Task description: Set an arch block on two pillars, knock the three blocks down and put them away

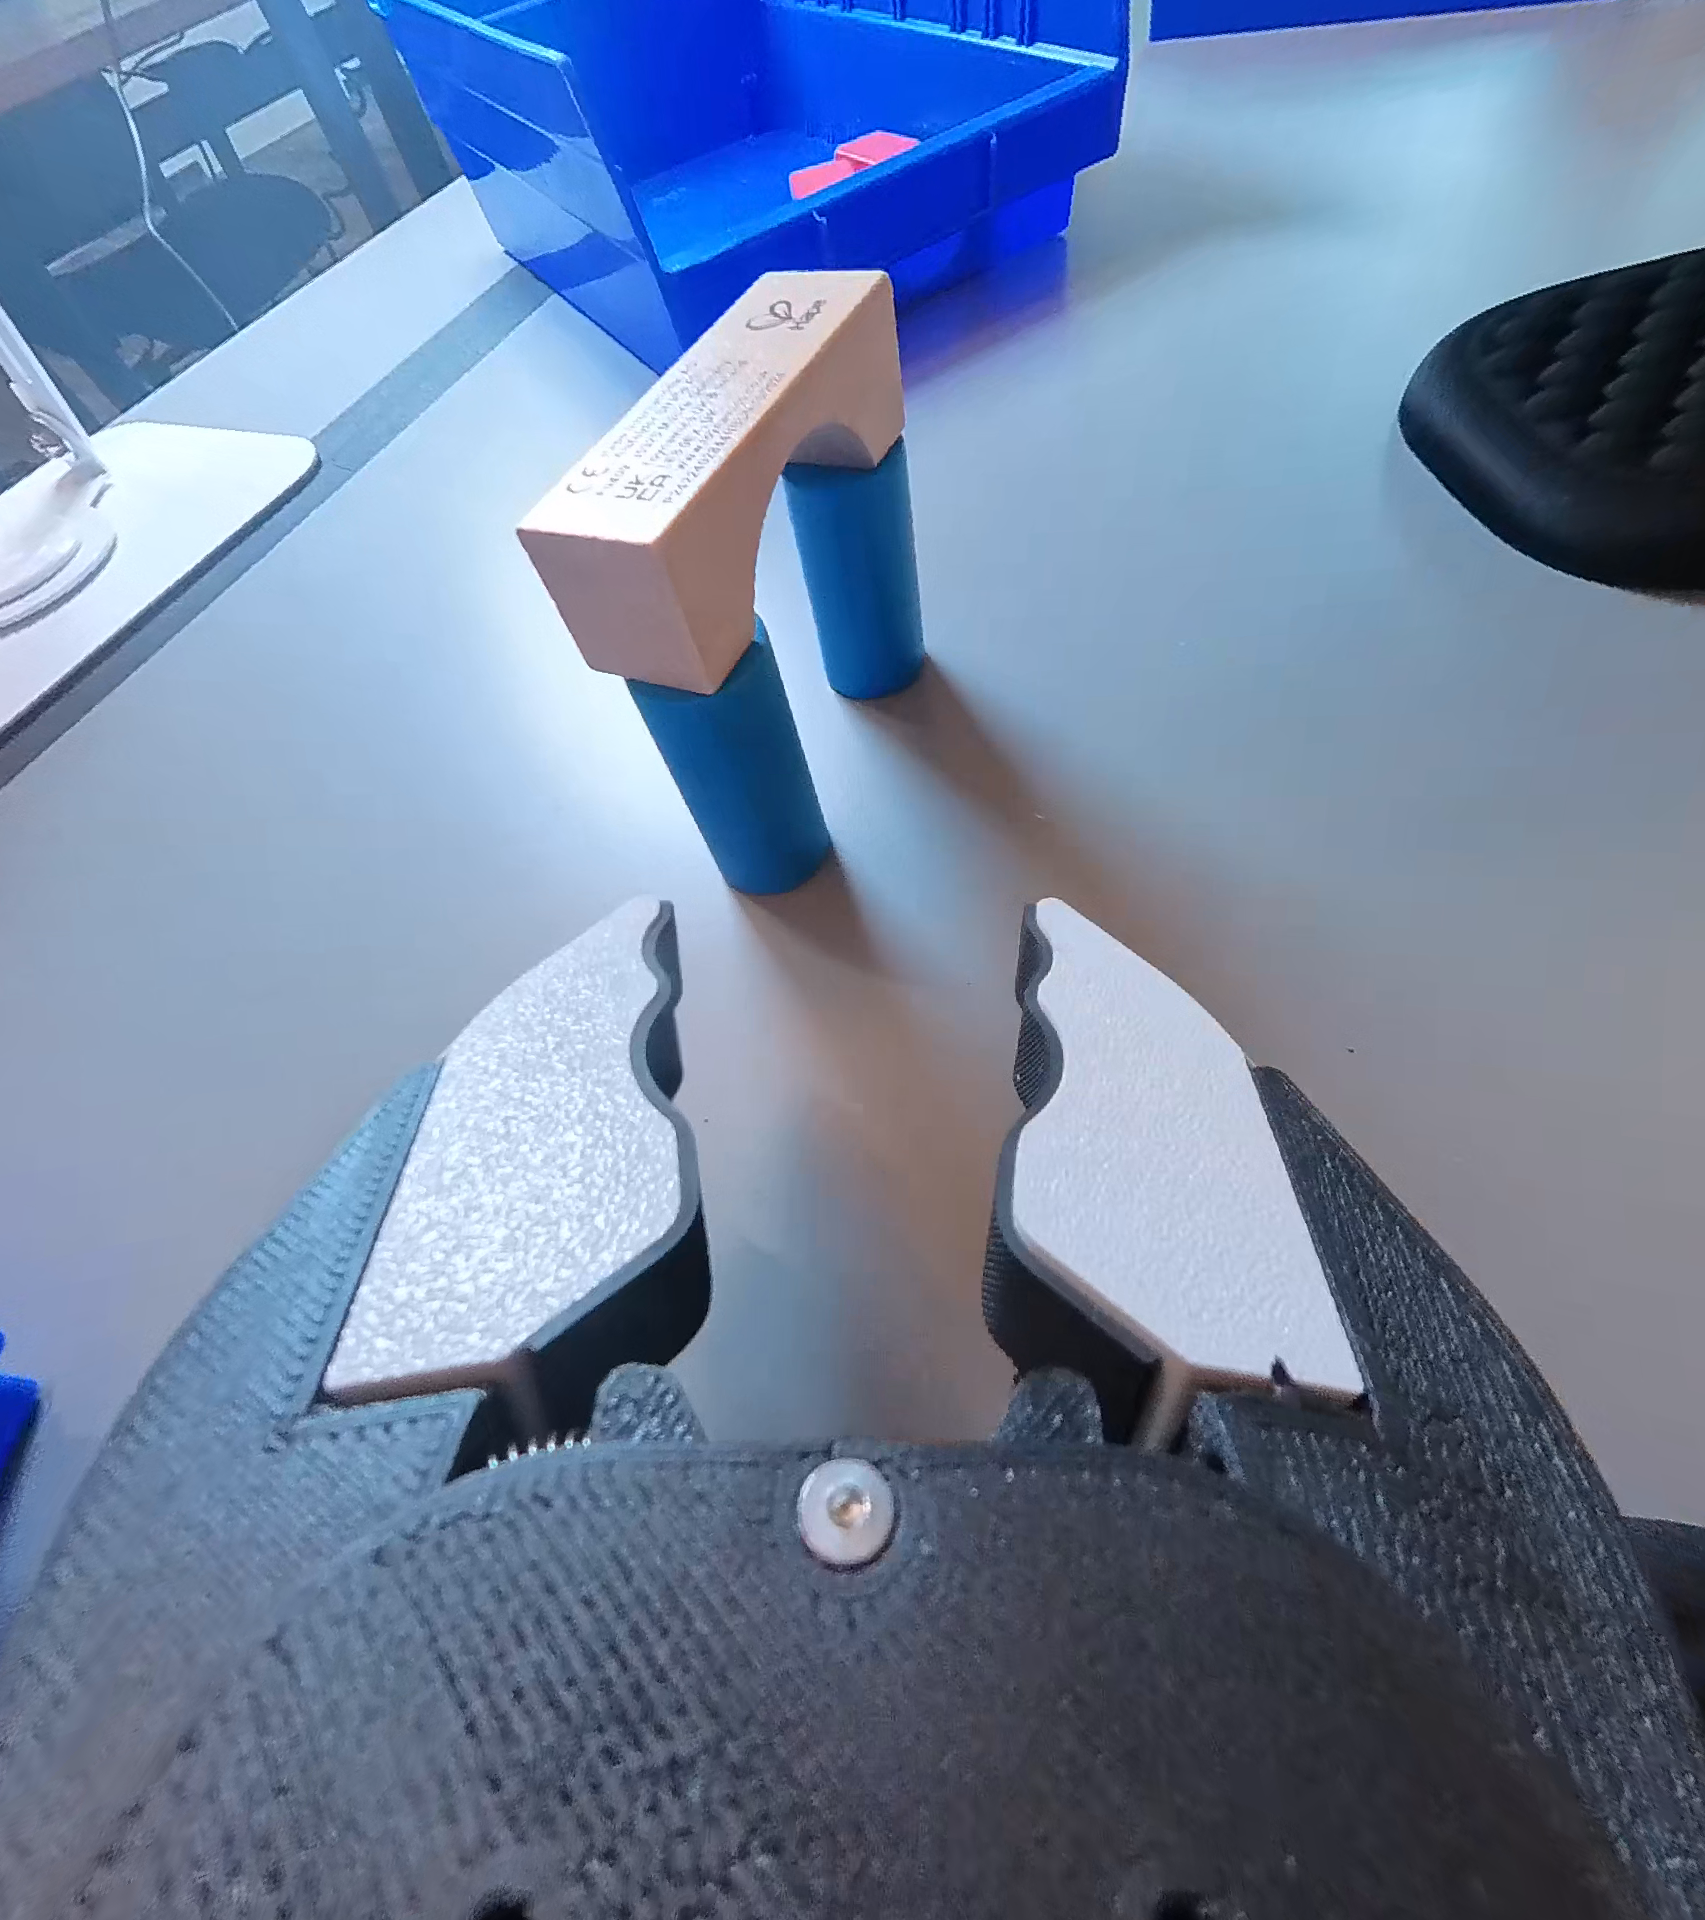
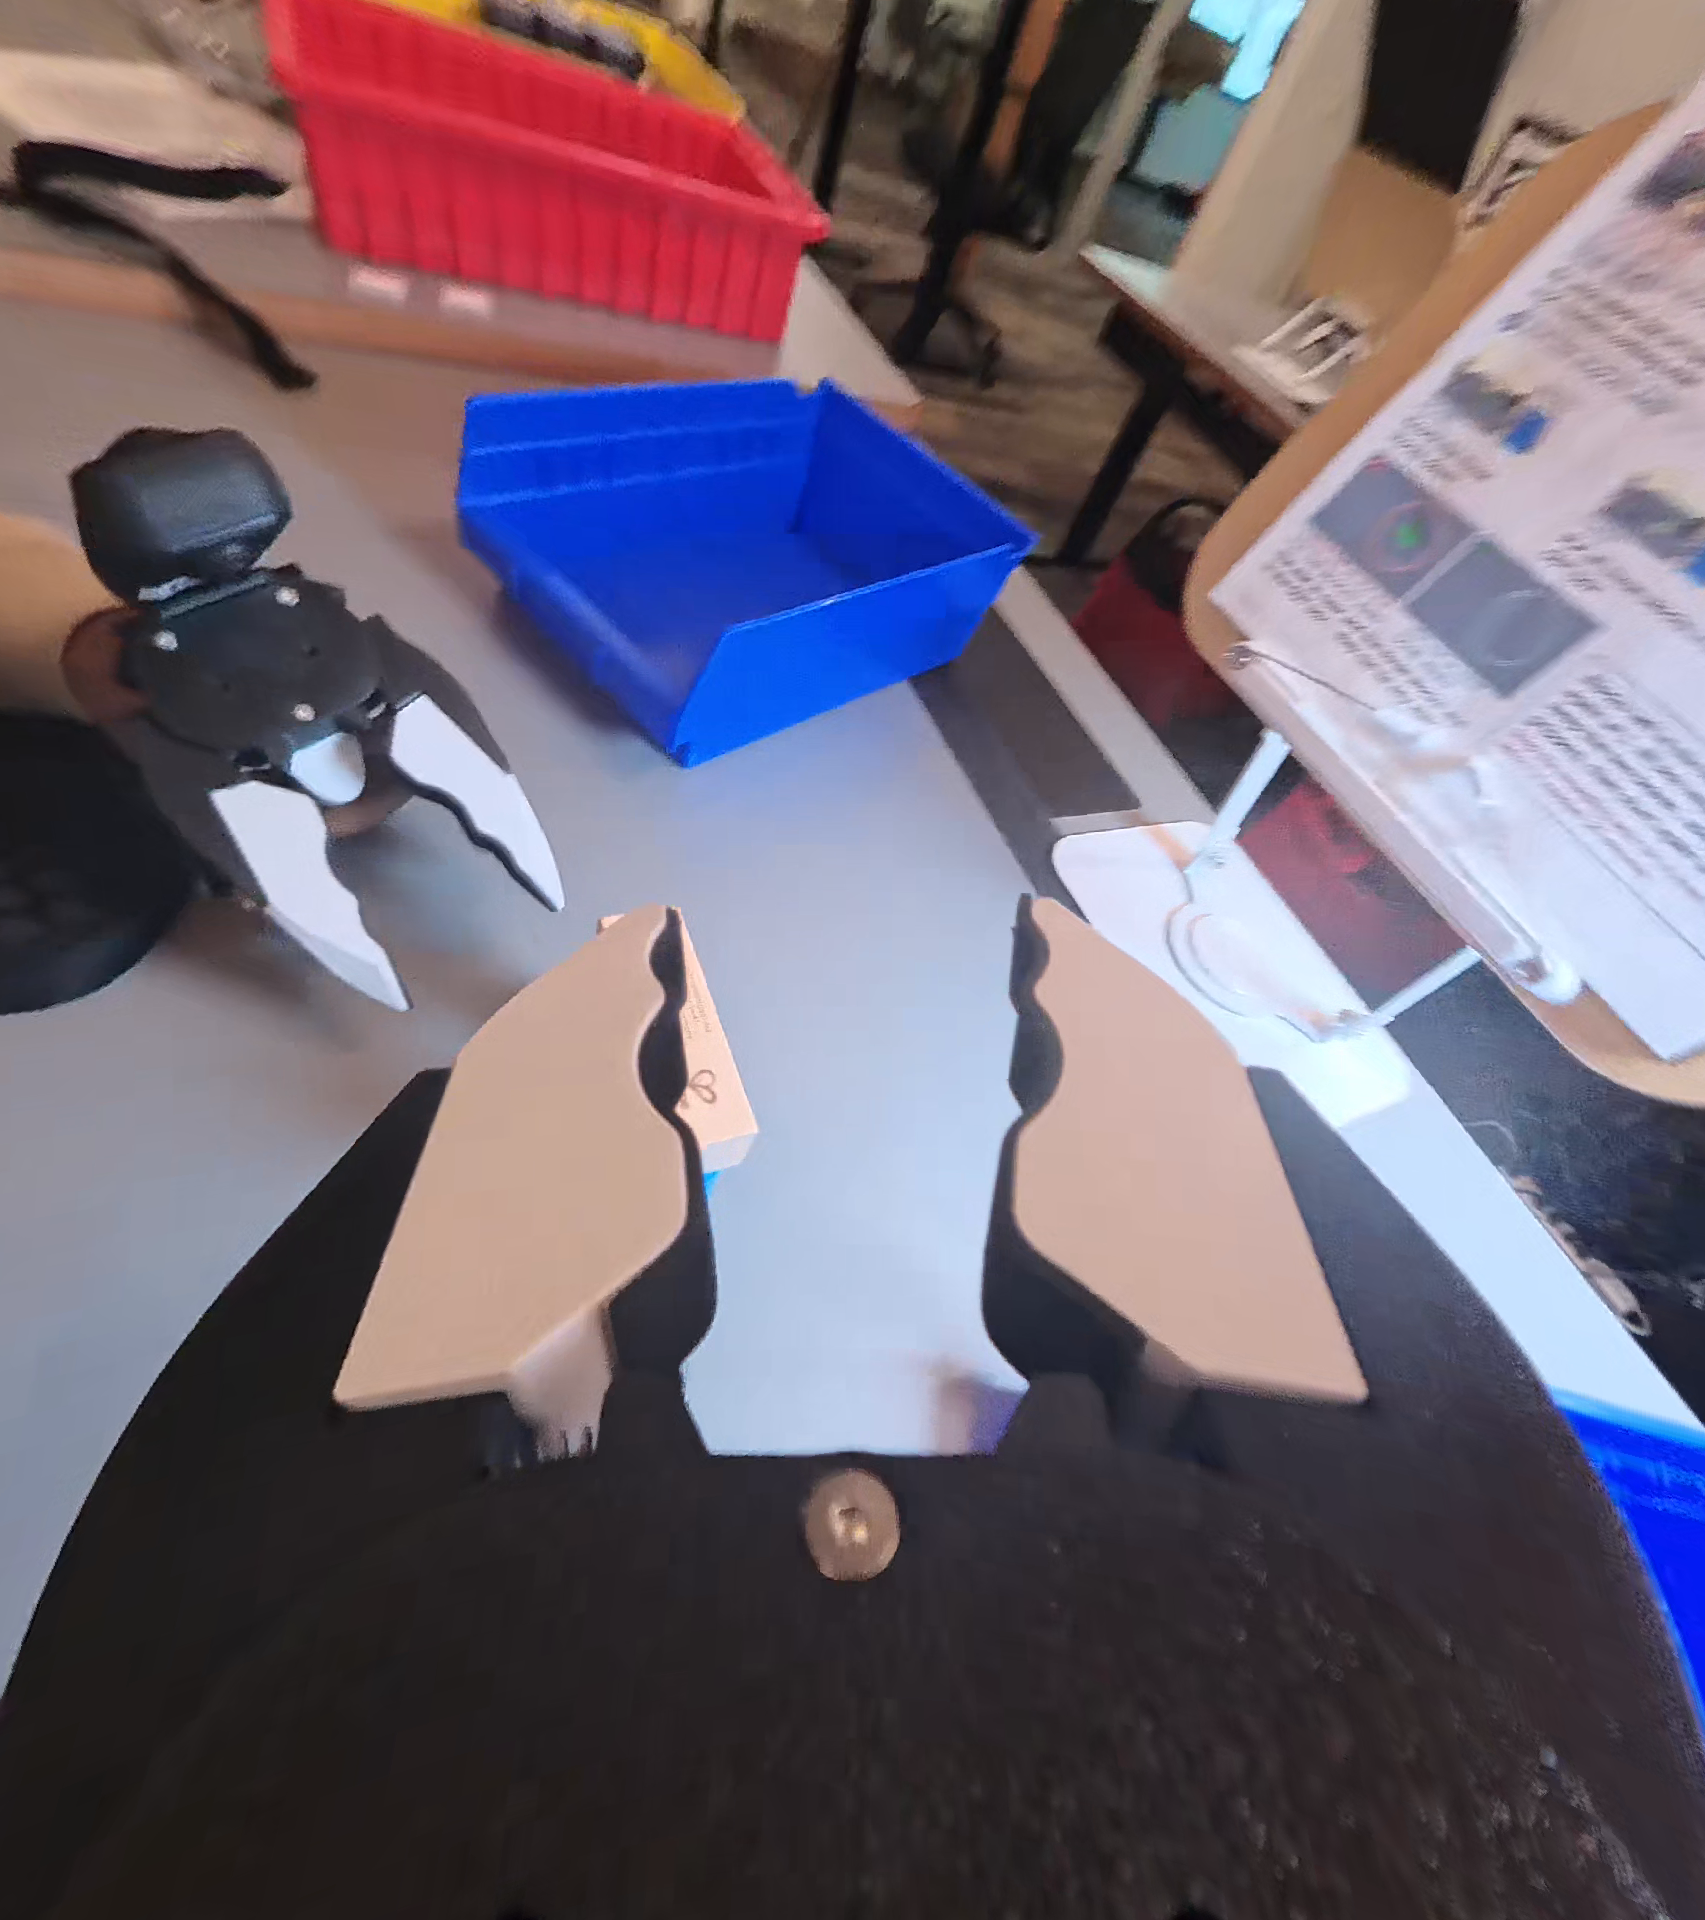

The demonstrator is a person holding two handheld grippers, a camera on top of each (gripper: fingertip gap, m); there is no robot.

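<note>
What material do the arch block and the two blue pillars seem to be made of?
The arch block looks like unpainted pale wood: matte, beige, with sharp sawn edges and printed markings on top. The two pillars are probably wood too, under an even matte blue paint; no grain shows, so plastic cannot be excluded.

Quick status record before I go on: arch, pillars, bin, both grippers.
arch block: resting across both pillars, untouched
near pillar: upright
far pillar: upright
blue bin: behind the arch, holds a red block
left gripper: jaws open, empty, short of the near pillar
right gripper: jaws open, empty, beside the arch
</note>
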